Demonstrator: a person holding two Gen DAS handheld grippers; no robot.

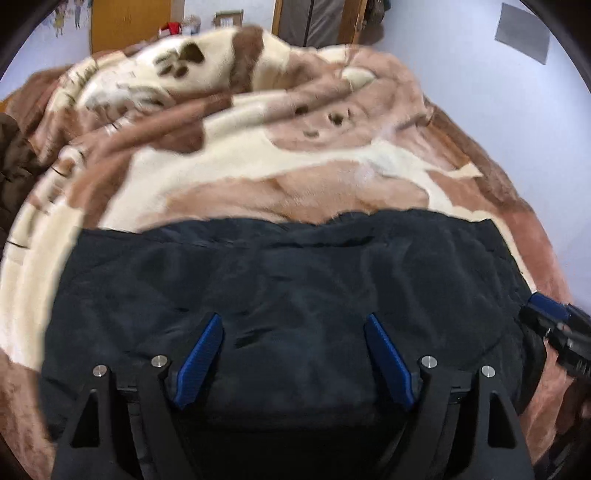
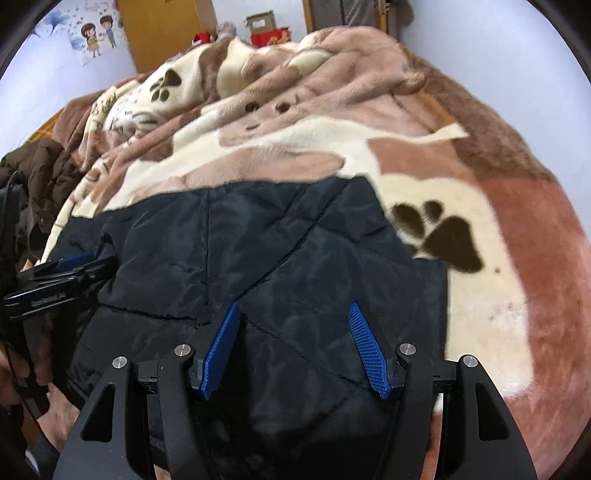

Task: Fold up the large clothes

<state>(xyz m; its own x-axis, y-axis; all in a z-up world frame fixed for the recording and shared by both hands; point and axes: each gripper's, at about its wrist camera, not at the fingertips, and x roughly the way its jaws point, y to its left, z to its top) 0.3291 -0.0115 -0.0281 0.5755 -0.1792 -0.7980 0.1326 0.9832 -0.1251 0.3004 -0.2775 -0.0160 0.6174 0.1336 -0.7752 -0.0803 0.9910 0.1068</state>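
A dark navy quilted jacket (image 1: 295, 280) lies folded on a bed, also in the right wrist view (image 2: 258, 251). My left gripper (image 1: 293, 321) is open, its blue pads spread wide just above the jacket's near part, holding nothing. My right gripper (image 2: 293, 310) is open too, over the jacket's near right part. The right gripper shows at the right edge of the left wrist view (image 1: 550, 310). The left gripper shows at the left edge of the right wrist view (image 2: 74, 264).
A plush brown and cream paw-print blanket (image 1: 258, 155) covers the bed (image 2: 517, 229). A brown puffy garment (image 2: 40, 173) lies at the left edge. Wooden furniture (image 2: 166, 26) and boxes (image 2: 262, 22) stand against the far wall.
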